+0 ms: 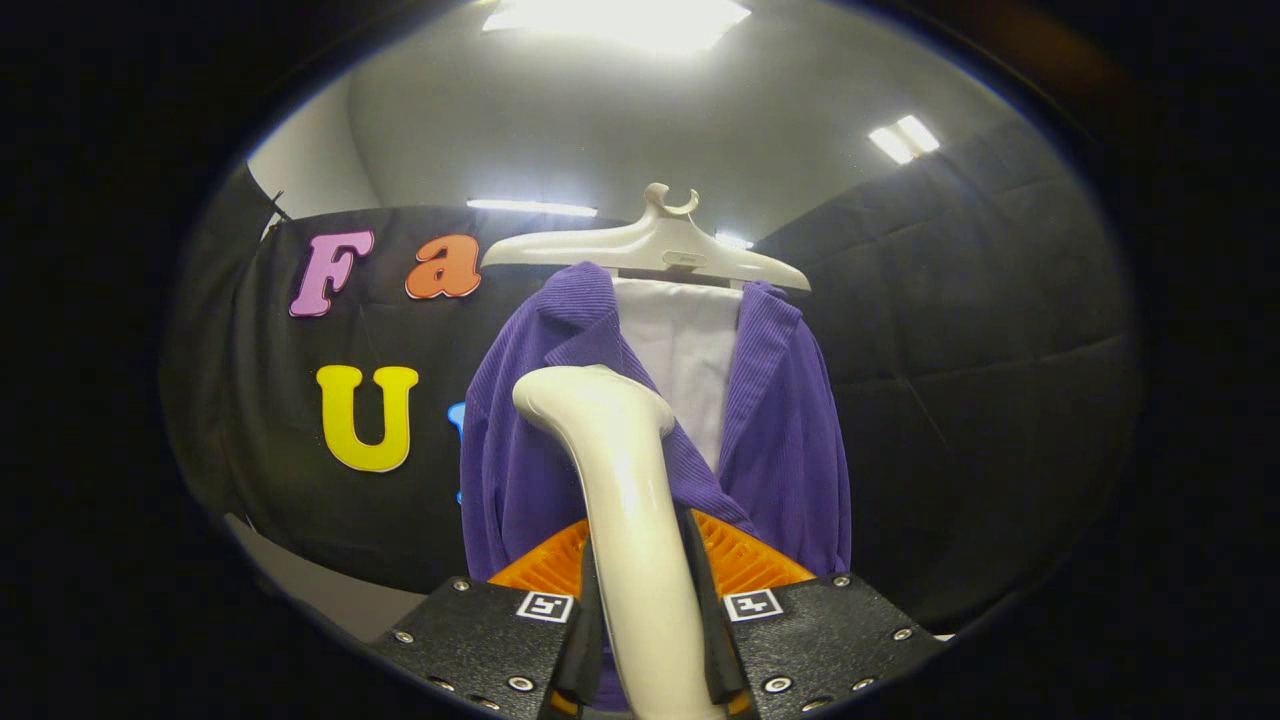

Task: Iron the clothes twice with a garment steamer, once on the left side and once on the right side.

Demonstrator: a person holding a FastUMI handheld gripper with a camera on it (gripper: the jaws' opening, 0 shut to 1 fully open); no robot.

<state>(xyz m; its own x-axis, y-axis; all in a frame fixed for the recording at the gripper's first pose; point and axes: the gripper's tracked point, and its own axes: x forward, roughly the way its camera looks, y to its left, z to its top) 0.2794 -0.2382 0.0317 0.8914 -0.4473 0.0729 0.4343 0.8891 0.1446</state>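
Note:
A purple corduroy jacket [780, 440] hangs on a pale plastic hanger [650, 245], with a white lining or shirt [685, 360] showing at its open collar. My gripper [640, 590] is shut on the white handle of the garment steamer [615, 470], both fingers pressing its sides. The steamer rises from between the fingers, and its head bends toward the jacket's left front panel, at about chest height. I cannot tell whether the head touches the cloth. The steamer covers the middle of the jacket.
Black quilted booth walls [980, 350] stand behind and to the right of the jacket. A pale floor or ledge strip [330, 590] shows low on the left. Ceiling lights [620, 15] are above.

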